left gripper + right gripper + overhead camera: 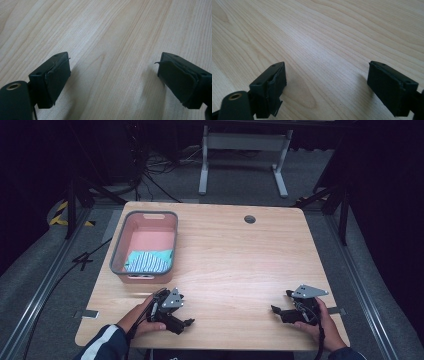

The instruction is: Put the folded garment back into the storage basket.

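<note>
1. The left gripper [186, 322], a black two-jaw tool with a grey three-cornered plate on top, is resting low over the near left part of the pale wooden table [235, 255], held in the person's left hand [140, 317].
2. In the left gripper view, its jaws are standing spread wide apart, with bare wood grain between them and nothing pinched; the worn dark pads [56, 80] are showing frayed edges.
3. The right gripper [278, 312], black as well and topped by a grey plate, is sitting near the table's near right corner in the person's right hand [322, 322], its tips pointing towards the table's middle.
4. In the right gripper view, its jaws are also gaping wide, holding nothing, with only light wood lying between the two pads [275, 85].
5. The two grippers are keeping well apart from each other, one at each side of the near edge.
6. A pink rectangular plastic basket with a grey rim [119, 245] is standing on the far left part of the table, just beyond the left gripper and clear of it.
7. A folded cloth with teal and white stripes [149, 261] is lying inside the basket at its near end, on the basket's floor.
8. A small dark round hole [249, 219] is showing near the table's far edge.
</note>
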A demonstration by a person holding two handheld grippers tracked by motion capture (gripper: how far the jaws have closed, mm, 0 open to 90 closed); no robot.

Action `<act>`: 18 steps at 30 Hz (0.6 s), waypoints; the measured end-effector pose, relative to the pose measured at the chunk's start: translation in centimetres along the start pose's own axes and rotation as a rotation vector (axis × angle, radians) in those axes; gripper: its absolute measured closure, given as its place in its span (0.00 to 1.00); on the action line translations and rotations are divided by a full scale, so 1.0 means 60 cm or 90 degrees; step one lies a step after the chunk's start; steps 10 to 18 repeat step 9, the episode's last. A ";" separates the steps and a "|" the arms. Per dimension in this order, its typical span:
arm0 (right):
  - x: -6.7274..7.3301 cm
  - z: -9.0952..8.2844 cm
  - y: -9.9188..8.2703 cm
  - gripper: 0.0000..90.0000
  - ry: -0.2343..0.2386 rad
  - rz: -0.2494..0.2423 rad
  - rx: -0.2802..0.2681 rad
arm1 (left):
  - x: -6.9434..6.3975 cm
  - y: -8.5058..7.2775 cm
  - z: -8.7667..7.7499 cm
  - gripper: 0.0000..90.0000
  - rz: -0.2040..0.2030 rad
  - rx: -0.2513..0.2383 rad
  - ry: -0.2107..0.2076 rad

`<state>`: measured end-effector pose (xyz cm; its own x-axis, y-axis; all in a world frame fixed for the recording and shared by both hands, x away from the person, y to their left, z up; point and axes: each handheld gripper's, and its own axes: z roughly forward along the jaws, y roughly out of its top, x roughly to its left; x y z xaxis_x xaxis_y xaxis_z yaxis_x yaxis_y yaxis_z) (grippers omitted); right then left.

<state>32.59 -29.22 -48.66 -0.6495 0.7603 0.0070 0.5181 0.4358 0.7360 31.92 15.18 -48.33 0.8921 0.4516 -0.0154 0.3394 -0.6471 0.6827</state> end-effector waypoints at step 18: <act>0.000 0.000 0.000 0.18 0.000 0.000 0.000 | 0.002 0.001 0.001 0.11 0.002 0.002 -0.001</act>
